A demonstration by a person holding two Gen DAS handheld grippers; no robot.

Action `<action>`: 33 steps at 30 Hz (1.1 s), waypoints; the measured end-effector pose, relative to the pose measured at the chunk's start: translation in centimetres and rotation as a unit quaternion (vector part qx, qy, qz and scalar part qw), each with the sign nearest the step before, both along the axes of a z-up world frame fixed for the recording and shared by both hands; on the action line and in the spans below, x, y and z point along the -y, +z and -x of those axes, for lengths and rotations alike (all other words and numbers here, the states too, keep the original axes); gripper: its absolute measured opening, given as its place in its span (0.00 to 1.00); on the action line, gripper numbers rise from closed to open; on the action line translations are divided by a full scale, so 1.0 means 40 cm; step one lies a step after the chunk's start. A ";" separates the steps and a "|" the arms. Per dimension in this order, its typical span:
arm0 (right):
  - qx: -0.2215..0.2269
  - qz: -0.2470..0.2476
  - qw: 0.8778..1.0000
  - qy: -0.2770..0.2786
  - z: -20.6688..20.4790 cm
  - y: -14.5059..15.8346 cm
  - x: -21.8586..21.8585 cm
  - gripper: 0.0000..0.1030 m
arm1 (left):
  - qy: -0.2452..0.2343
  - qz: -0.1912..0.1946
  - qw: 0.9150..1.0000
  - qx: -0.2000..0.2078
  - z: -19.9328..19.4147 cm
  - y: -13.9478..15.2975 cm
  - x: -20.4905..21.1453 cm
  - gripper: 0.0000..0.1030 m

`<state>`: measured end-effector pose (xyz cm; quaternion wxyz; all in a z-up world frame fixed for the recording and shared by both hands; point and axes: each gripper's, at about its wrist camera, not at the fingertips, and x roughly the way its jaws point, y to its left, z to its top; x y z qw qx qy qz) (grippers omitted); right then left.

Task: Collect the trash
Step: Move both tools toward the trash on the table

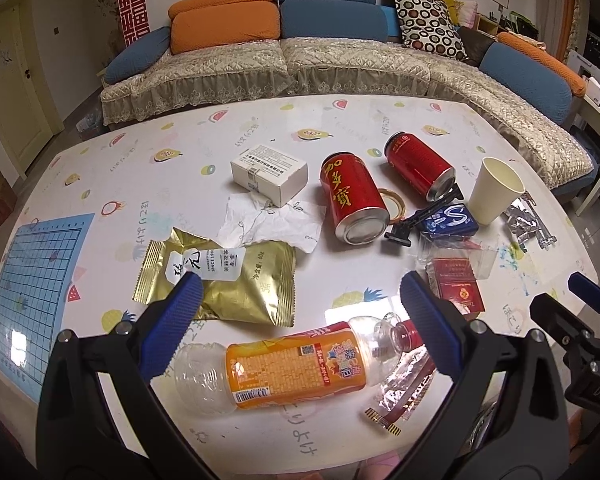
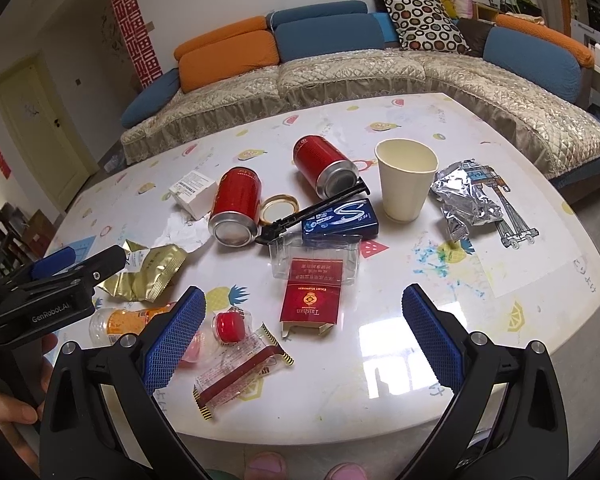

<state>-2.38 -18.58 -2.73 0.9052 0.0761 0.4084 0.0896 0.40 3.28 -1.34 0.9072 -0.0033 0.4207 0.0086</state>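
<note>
Trash is scattered over the table. An empty orange-labelled plastic bottle [image 1: 292,364] lies on its side just below my open left gripper [image 1: 300,304]; its red cap [image 2: 230,326] shows in the right wrist view. A gold snack bag [image 1: 228,280] lies beside the left finger. Two red cans [image 1: 354,200] [image 1: 418,164], a paper cup [image 2: 406,178], a white box [image 1: 270,172], a red cigarette pack [image 2: 310,304] and a clear red-striped wrapper [image 2: 236,372] lie around. My right gripper [image 2: 304,340] hangs open over the near table edge, empty.
A blue gum pack [image 2: 340,218], black razor [image 2: 316,210], clear plastic tray [image 2: 316,256], tape ring [image 2: 278,208], crumpled paper [image 1: 268,220] and silver foil bag [image 2: 466,200] crowd the middle. A blue grid mat [image 1: 36,296] lies at the left. A sofa [image 1: 300,60] stands behind the table.
</note>
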 end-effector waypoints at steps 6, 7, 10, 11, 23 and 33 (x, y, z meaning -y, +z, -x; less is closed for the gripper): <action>-0.005 0.002 1.000 0.003 -0.002 -0.010 -0.009 0.95 | 0.004 0.005 1.000 -0.004 0.001 -0.015 -0.009 0.94; -0.006 0.003 1.000 0.003 -0.002 -0.012 -0.009 0.95 | 0.004 0.006 1.000 -0.005 0.002 -0.019 -0.011 0.94; -0.008 0.004 1.000 0.004 -0.003 -0.017 -0.012 0.95 | 0.007 0.008 1.000 -0.009 0.000 -0.027 -0.015 0.94; -0.008 0.004 1.000 0.004 -0.004 -0.018 -0.012 0.95 | 0.007 0.008 1.000 -0.010 -0.002 -0.031 -0.016 0.94; -0.023 0.007 1.000 0.005 -0.015 -0.051 -0.013 0.95 | 0.008 0.008 1.000 -0.028 -0.009 -0.073 -0.020 0.94; -0.047 0.017 0.999 0.002 -0.038 -0.104 -0.026 0.95 | 0.010 0.004 0.999 -0.052 -0.024 -0.134 -0.028 0.94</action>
